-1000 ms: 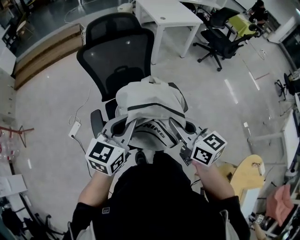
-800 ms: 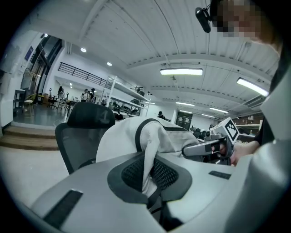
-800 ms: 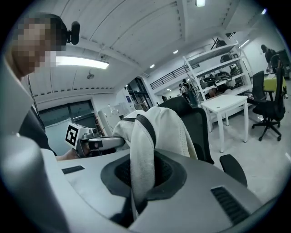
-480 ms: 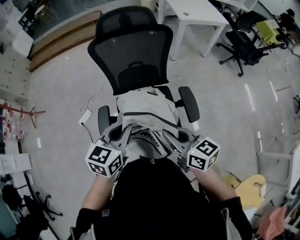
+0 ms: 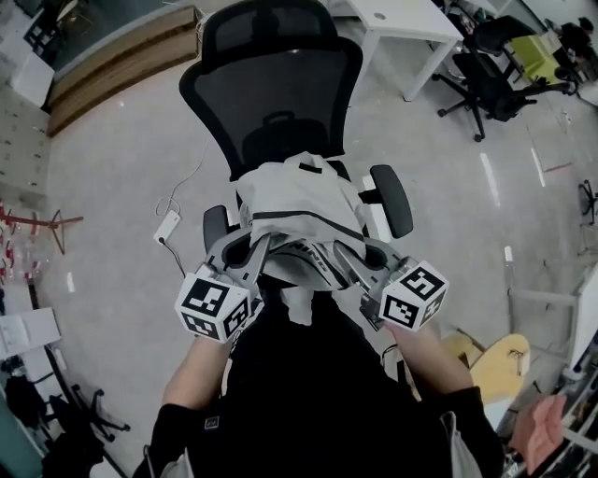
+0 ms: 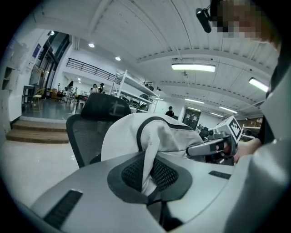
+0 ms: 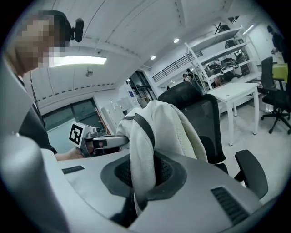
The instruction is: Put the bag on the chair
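Observation:
A light grey bag (image 5: 301, 213) with black trim hangs between my two grippers, just above the seat of a black mesh office chair (image 5: 273, 93). My left gripper (image 5: 257, 254) is shut on the bag's left edge; the cloth runs down between its pads (image 6: 146, 175). My right gripper (image 5: 342, 252) is shut on the bag's right edge, with the cloth (image 7: 143, 150) pinched the same way. The bag covers most of the seat from above. Both armrests show, the left one (image 5: 215, 224) and the right one (image 5: 392, 198). Each gripper view also shows the other gripper across the bag.
A white desk (image 5: 404, 28) stands behind the chair on the right, with more black office chairs (image 5: 493, 75) beyond it. A white power strip (image 5: 165, 225) and cable lie on the floor to the left. Wooden steps (image 5: 112, 70) run along the back left.
The bag and both grippers have moved forward and down toward the chair, which now fills more of the view. Both grips on the bag are unchanged.

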Action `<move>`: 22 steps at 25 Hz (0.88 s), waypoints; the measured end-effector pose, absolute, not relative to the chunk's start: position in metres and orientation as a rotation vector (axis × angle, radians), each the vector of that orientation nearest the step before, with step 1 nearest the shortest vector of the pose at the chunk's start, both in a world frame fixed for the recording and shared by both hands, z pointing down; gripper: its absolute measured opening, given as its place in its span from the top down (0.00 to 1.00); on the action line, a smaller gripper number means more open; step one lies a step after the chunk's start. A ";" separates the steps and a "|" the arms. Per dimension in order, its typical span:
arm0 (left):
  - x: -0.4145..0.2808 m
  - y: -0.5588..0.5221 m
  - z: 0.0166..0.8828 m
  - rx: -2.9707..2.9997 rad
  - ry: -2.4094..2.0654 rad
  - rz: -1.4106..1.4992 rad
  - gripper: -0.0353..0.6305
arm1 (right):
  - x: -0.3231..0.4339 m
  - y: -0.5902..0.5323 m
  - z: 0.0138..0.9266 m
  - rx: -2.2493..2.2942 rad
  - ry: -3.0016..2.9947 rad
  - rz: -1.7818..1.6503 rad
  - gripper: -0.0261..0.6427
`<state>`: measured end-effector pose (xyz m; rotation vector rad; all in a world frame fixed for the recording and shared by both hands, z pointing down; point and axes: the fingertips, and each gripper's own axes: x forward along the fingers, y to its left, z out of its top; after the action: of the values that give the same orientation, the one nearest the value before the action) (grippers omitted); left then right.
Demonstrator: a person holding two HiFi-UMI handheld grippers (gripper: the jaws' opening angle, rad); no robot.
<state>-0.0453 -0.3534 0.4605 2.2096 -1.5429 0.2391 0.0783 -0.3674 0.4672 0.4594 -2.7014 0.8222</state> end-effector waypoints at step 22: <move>-0.064 -0.405 0.504 2.426 -1.120 0.426 0.92 | 0.056 -0.366 0.507 0.952 -2.607 1.029 0.91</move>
<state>-0.0636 -0.4054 0.5043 2.4263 -1.1198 0.4259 0.0556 -0.3661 0.5068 0.9516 -2.6072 1.0288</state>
